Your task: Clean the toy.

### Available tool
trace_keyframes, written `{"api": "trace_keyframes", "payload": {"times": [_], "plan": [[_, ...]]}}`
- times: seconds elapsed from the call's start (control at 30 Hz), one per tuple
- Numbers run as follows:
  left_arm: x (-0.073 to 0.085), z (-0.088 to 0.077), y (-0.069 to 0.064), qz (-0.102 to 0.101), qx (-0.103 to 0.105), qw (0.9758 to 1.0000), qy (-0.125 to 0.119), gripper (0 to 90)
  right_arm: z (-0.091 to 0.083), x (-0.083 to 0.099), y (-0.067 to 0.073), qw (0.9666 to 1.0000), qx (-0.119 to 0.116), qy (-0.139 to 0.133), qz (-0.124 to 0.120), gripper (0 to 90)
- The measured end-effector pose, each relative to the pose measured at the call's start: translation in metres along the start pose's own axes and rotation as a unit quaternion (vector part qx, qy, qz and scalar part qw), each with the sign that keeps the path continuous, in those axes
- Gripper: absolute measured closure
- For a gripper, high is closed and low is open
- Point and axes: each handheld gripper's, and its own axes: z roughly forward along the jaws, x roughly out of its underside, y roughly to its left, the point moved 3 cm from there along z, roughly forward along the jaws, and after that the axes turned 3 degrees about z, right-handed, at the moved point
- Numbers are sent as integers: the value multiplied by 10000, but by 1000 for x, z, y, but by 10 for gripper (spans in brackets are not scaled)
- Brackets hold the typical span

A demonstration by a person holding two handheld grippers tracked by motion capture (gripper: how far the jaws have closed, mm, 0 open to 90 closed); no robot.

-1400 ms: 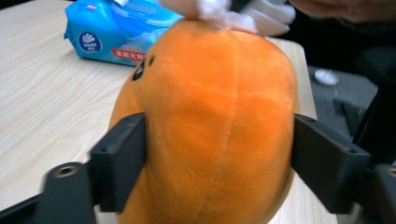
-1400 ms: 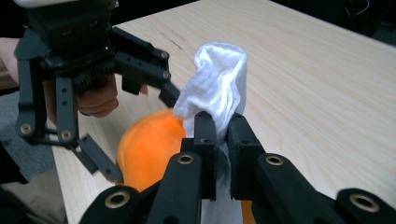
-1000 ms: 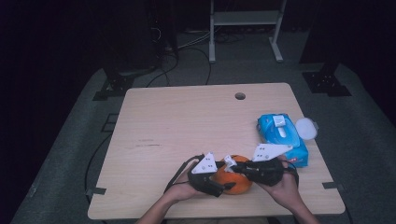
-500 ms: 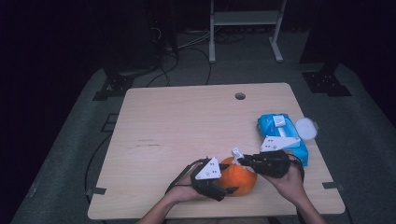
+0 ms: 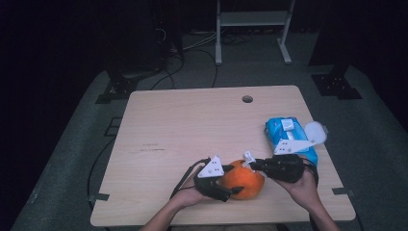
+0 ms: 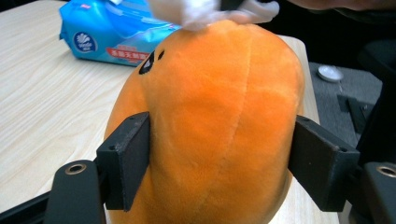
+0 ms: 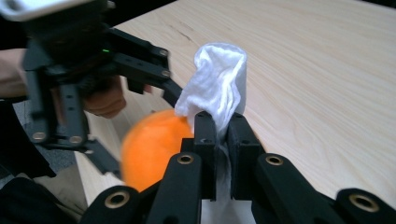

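An orange plush toy (image 6: 210,126) sits between the left gripper (image 6: 219,172)'s two black jaws, whose pads press into its sides, one at the left and one at the right. A small dark eye shows on its upper left. A white wipe (image 6: 205,11) touches its top. Behind, at the upper left, a blue wipes pack (image 6: 107,32) lies on the wooden table (image 6: 42,102). Past the table's edge at the right, a small round white thing (image 6: 330,72) lies on the grey floor (image 6: 327,88).

Lab or recording studio: bare wooden table (image 5: 192,130) on grey floor mat (image 5: 72,159), black surroundings, metal stand (image 5: 252,29), loose cables (image 5: 192,48) far beyond fingers.
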Motion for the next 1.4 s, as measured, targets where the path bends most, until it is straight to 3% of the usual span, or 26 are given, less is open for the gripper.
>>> {"api": "trace_keyframes", "payload": {"times": [0.13, 0.2, 0.43, 0.47, 0.57, 0.73, 0.83, 1.03, 1.27, 1.4], "plan": [[-1, 1, -2, 61, -30, 10000, 6, 260, 7, -6, 18, 9994, -251, 41, -224, 833], [0, -1, 0, 0, -15, 10000, -10, 261, 11, -7, 23, 9989, -190, 116, -414, 833], [3, -8, 17, -600, -65, 9978, -262, 261, -5, -1, 2, 9999, -7, 60, -131, 833], [3, -7, 17, -614, -67, 9977, -269, 260, -6, 0, 1, 9999, -8, 49, -101, 833], [0, -3, 12, -556, -145, 9981, -214, 248, -3, -1, 7, 9999, -18, 69, -153, 833], [-4, 4, -4, -8, -186, 9998, -28, 226, 13, -5, 28, 9985, -188, 189, -474, 833], [-3, 5, -6, 93, -184, 9998, -35, 231, 17, -7, 32, 9983, -113, 213, -524, 833], [1, 0, 2, -2, -92, 9999, -103, 246, 6, -6, 9, 9995, 173, 4, -257, 833], [8, -9, 19, -520, -30, 9983, -270, 247, -8, 10, -19, 9990, 424, -2, 110, 833], [10, -10, 22, -643, -32, 9975, -294, 246, -6, 11, -14, 9993, 363, 50, 75, 834]]}}
